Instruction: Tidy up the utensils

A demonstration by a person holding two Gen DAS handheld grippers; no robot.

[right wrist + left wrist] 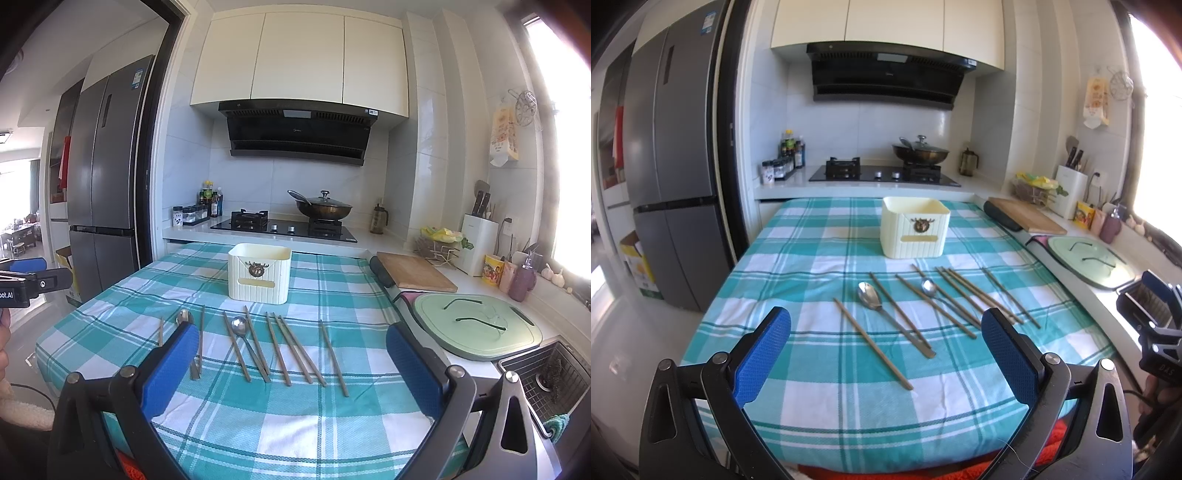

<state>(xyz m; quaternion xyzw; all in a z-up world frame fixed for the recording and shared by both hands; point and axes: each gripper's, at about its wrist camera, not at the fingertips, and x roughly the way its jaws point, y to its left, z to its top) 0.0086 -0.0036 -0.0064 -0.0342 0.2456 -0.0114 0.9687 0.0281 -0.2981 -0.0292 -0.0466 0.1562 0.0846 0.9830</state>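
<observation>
In the left wrist view, the left claw (886,332) is hovering wide apart and empty over chopsticks (873,349) and spoons (870,295) on the counter (812,387), the box (915,232) waiting at twelve o'clock, while in the right wrist view the right claw (291,350) is likewise gaping, seemingly readying a pick.

On my feed I count eight wooden chopsticks (334,358) laid out on the cloth. I also make out two metal spoons (239,325) and one cream box (258,275).
</observation>
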